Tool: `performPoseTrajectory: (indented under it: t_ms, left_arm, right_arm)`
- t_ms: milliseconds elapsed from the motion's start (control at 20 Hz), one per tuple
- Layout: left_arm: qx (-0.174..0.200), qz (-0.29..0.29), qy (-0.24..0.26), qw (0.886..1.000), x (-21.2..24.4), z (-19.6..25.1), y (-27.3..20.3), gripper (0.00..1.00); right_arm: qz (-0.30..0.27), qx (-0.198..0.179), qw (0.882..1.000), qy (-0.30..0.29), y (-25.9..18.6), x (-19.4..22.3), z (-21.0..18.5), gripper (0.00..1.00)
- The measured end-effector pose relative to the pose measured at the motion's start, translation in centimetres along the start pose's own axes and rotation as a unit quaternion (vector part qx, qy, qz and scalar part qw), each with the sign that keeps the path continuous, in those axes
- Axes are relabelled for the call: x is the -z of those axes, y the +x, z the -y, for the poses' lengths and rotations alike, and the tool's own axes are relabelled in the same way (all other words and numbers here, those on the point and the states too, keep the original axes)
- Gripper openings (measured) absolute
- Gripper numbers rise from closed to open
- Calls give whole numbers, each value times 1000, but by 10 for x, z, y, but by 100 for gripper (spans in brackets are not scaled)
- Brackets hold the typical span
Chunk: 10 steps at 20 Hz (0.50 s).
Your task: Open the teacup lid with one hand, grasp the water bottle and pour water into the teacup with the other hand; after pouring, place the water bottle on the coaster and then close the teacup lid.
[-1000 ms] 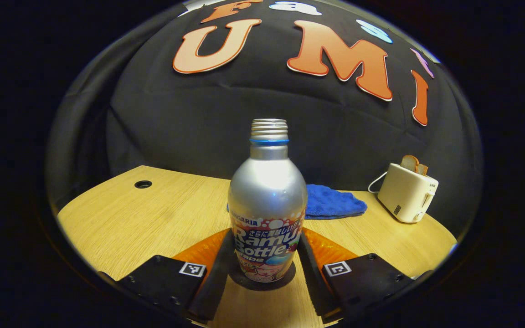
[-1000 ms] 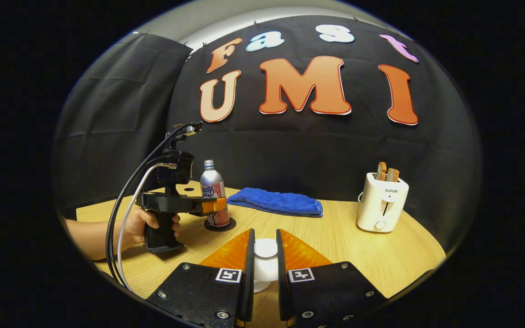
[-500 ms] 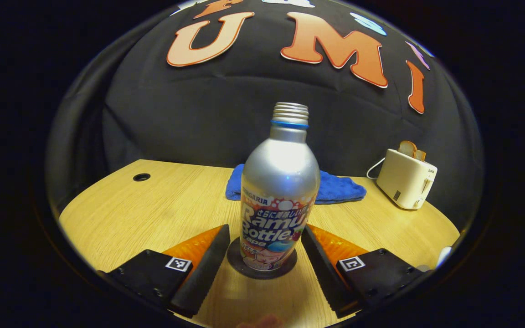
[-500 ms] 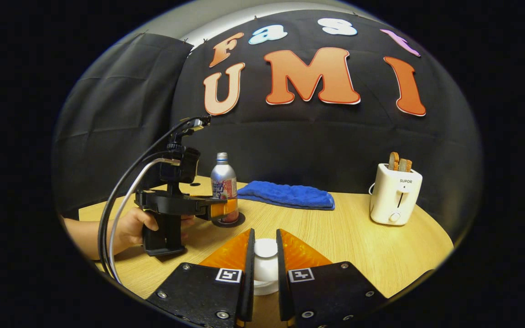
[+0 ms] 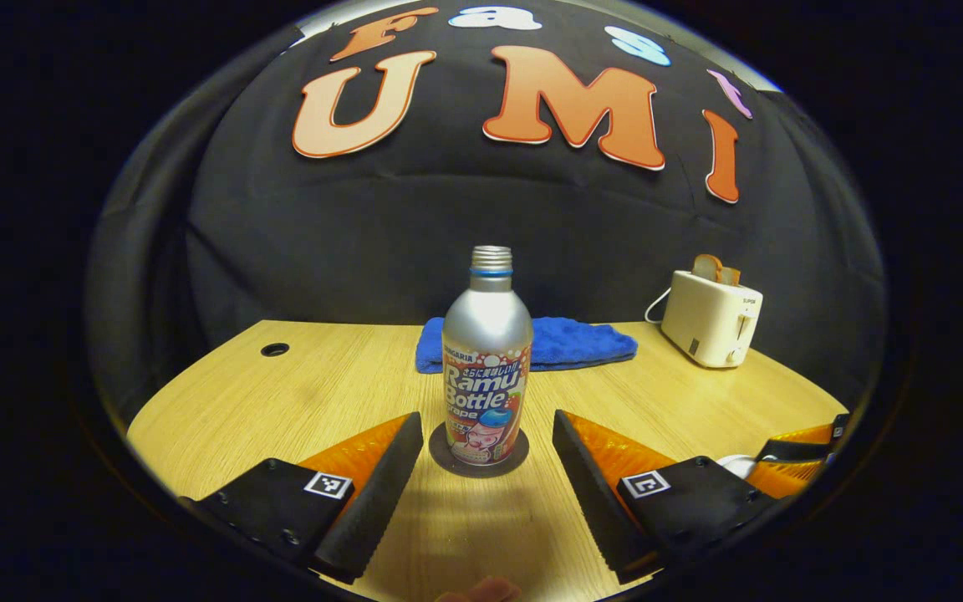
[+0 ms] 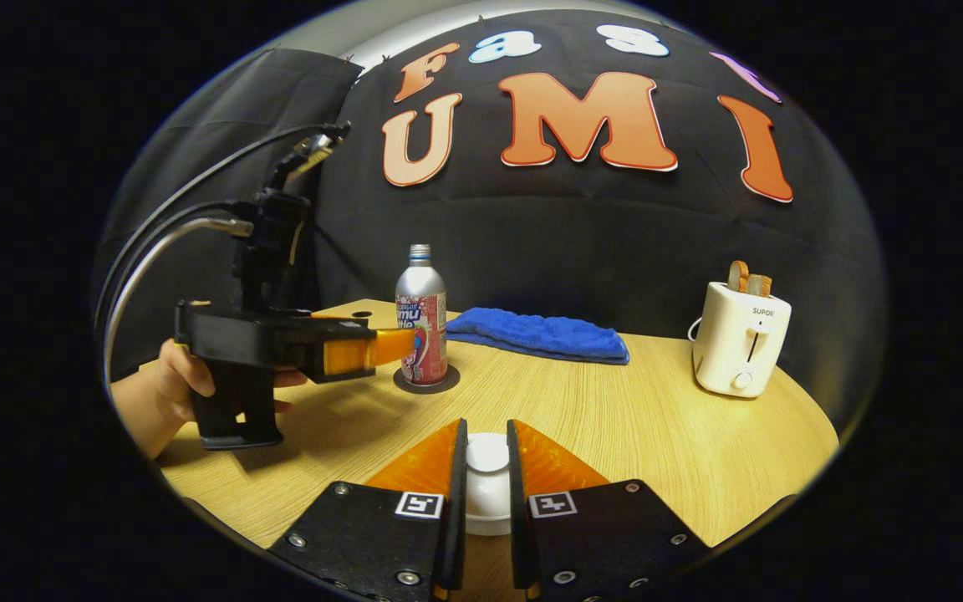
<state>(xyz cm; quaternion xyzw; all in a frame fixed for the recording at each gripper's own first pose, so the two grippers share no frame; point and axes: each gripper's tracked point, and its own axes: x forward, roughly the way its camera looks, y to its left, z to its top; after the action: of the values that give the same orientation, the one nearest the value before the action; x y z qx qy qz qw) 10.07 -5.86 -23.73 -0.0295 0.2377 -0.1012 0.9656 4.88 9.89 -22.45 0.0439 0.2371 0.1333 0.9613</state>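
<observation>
Right hand-held gripper (image 6: 481, 489), nearest in the right gripper view, is clamped on the white teacup lid (image 6: 487, 456), fingers pressing its knob from both sides; whether the lid is seated on the cup or held above it, can't tell. Left hand-held gripper (image 5: 481, 468) has let go: a second ago its fingers hugged the water bottle (image 5: 487, 359), now they're spread wide and pulled back, clear gap to the bottle on both sides. In the right gripper view the same gripper (image 6: 381, 347) sits left of the bottle, a hand (image 6: 168, 389) on its grip. Bottle stands upright on the dark coaster (image 5: 479, 456), mid-counter (image 5: 323, 393), uncapped. Farther back: blue cloth (image 5: 565, 343), then the toaster (image 5: 714, 316) at far right. Read: bottle placement looks done, left side is retreating; remaining step is likely closing the lid.
</observation>
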Motion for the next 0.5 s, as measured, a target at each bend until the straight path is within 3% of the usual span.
performPoseTrajectory:
  t_ms: [300, 500]
  left_arm:
    - [-1, 27, -12, 1000, -13, -4, -40, 97]
    - [-20, 60, -11, 998, -28, -12, -68, 100]
  right_arm:
    - [6, 6, 1000, -17, 6, 1, 0, 23]
    - [15, 26, 999, -44, 3, -1, 3, 33]
